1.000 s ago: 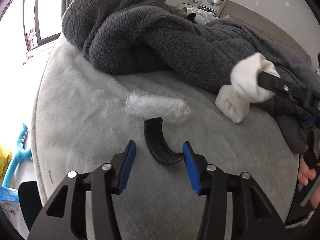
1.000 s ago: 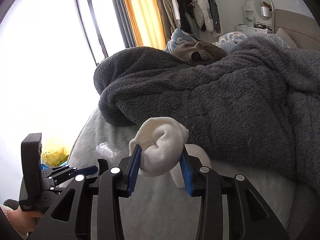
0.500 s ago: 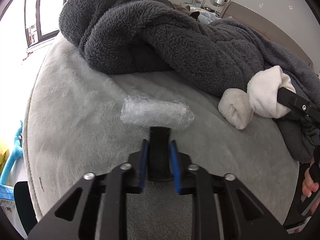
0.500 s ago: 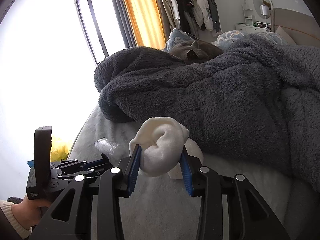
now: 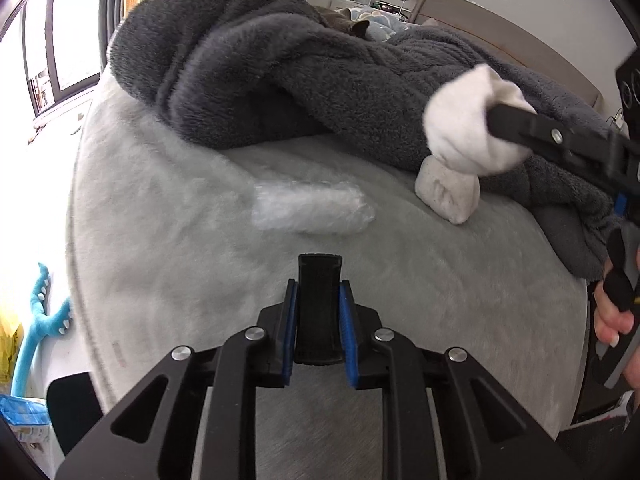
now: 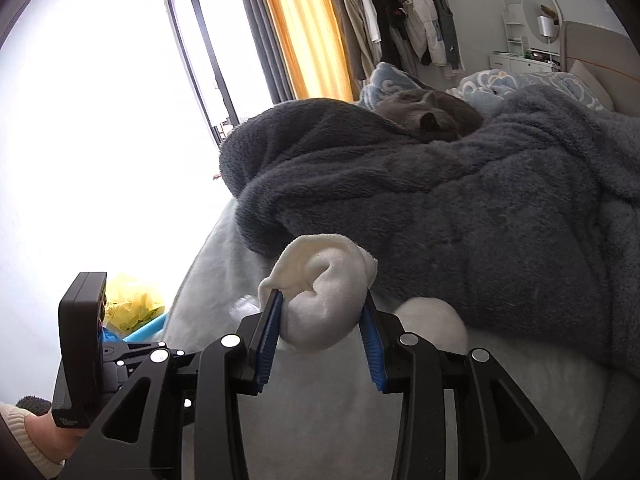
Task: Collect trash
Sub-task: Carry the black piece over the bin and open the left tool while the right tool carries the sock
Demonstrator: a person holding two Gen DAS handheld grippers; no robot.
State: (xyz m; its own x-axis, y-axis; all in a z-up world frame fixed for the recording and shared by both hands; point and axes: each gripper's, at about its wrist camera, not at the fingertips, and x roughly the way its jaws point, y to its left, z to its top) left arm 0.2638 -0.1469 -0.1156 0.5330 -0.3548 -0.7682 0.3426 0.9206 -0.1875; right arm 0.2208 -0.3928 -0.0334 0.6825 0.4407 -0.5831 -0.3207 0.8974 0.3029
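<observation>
Left wrist view: the left tongs (image 5: 319, 312) clamp a curved black plastic piece (image 5: 320, 300) above the pale plush bed (image 5: 160, 240). A crinkly bubble-wrap roll (image 5: 310, 210) lies just beyond, a balled sock (image 5: 446, 192) beside the dark fleece blanket (image 5: 320, 80).

Right wrist view: the right tongs (image 6: 322, 336) grip a soft white rolled sock (image 6: 320, 292); a grey cat (image 6: 428, 114) rests behind the blanket.

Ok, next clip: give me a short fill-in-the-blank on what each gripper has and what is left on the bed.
1. The left gripper is shut on a curved ____ plastic piece.
2. The right gripper grips a rolled ____ sock.
3. The crumpled clear plastic wrap lies on the light grey ____, beside no gripper's pads.
4. A grey ____ rests on the dark fleece blanket.

Missing words: black; white; bed cover; cat
</observation>
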